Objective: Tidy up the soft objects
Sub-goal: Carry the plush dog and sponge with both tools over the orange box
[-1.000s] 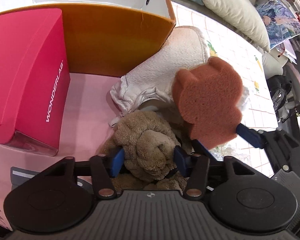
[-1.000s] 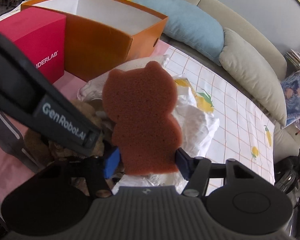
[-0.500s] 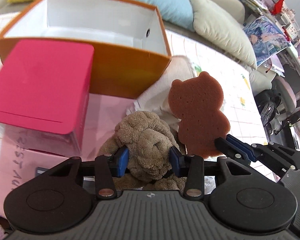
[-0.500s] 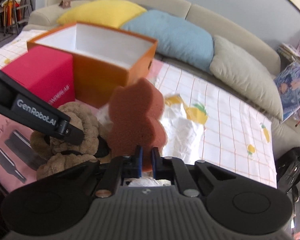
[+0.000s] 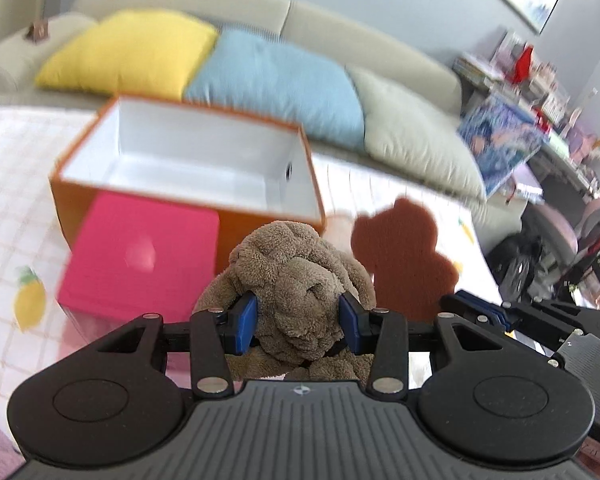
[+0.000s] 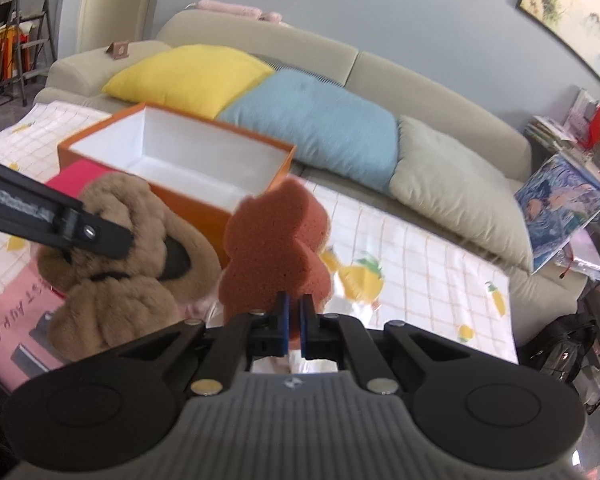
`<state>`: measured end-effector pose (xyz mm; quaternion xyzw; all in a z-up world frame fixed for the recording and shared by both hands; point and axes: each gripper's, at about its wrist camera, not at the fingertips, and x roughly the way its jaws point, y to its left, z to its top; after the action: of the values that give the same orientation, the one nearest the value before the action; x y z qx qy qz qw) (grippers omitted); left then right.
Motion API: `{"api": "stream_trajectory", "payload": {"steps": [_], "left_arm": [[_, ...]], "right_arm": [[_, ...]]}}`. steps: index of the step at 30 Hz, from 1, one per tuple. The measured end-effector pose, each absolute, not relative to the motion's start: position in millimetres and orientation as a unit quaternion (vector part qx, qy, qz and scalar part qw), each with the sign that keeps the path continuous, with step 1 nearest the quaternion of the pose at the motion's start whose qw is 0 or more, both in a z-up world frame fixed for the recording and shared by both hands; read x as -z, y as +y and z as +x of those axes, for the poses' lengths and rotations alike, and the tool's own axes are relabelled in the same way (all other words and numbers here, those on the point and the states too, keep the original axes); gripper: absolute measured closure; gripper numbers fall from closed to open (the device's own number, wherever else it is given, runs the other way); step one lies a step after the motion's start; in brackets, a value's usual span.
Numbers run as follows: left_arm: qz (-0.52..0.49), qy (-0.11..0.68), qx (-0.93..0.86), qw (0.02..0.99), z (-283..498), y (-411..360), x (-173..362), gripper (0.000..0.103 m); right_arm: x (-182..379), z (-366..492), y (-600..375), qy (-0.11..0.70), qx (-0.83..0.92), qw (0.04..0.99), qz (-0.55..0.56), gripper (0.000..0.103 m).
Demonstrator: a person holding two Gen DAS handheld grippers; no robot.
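Note:
My left gripper (image 5: 298, 322) is shut on a brown plush toy (image 5: 296, 280) and holds it up in the air; the toy also shows in the right wrist view (image 6: 112, 264). My right gripper (image 6: 294, 322) is shut on the bottom edge of a brown bear-shaped sponge (image 6: 278, 248), held upright just right of the plush; the sponge also shows in the left wrist view (image 5: 404, 256). An open orange box (image 5: 188, 152) with a white, empty inside stands beyond both, also in the right wrist view (image 6: 180, 152).
A pink box (image 5: 140, 256) stands in front of the orange box on a white checked cloth (image 6: 420, 256). A pink sheet (image 6: 8, 320) lies at the lower left. A sofa with yellow (image 6: 188, 76), blue (image 6: 316, 116) and grey (image 6: 456, 176) cushions lies behind. Clutter fills the right side.
Both grippers have risen with the plush toy and the sponge, away from the white cloth pile. The orange box's open top now lies in view ahead of them.

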<state>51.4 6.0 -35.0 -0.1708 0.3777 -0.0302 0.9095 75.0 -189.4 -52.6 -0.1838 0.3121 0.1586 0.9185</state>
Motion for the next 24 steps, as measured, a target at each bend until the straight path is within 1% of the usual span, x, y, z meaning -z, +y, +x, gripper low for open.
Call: {"api": "stream_trajectory", "payload": {"steps": [4,7,10,14,17,18,20,21,22,24], "left_arm": [[-0.188,0.341,0.023,0.921,49,22,19,0.054],[-0.201,0.319,0.012,0.926,50,37,10,0.054],[-0.217,0.314,0.010,0.924,50,56,6,0.054],[-0.218,0.330,0.023,0.918,47,65,9,0.054],[-0.207,0.351,0.025,0.913,43,65,20,0.054],[-0.205,0.357,0.025,0.911,43,64,24,0.054],[-0.200,0.367,0.023,0.908,40,66,33,0.054],[-0.198,0.370,0.021,0.908,39,66,37,0.054],[-0.196,0.373,0.020,0.907,39,67,39,0.054],[-0.197,0.377,0.018,0.905,39,68,44,0.054]], "right_arm": [[37,76,-185,0.308,-0.162,0.923,-0.163,0.103],[27,81,-174,0.291,-0.166,0.926,-0.177,0.103],[21,85,-159,0.287,-0.176,0.922,-0.192,0.103],[33,92,-143,0.333,-0.199,0.900,-0.197,0.103],[54,100,-142,0.405,-0.204,0.876,-0.165,0.101],[62,102,-144,0.427,-0.202,0.870,-0.144,0.096],[76,102,-148,0.462,-0.192,0.859,-0.107,0.092],[81,102,-149,0.474,-0.187,0.855,-0.093,0.083],[87,99,-150,0.484,-0.180,0.852,-0.082,0.067],[95,93,-151,0.494,-0.166,0.851,-0.068,0.055]]}}
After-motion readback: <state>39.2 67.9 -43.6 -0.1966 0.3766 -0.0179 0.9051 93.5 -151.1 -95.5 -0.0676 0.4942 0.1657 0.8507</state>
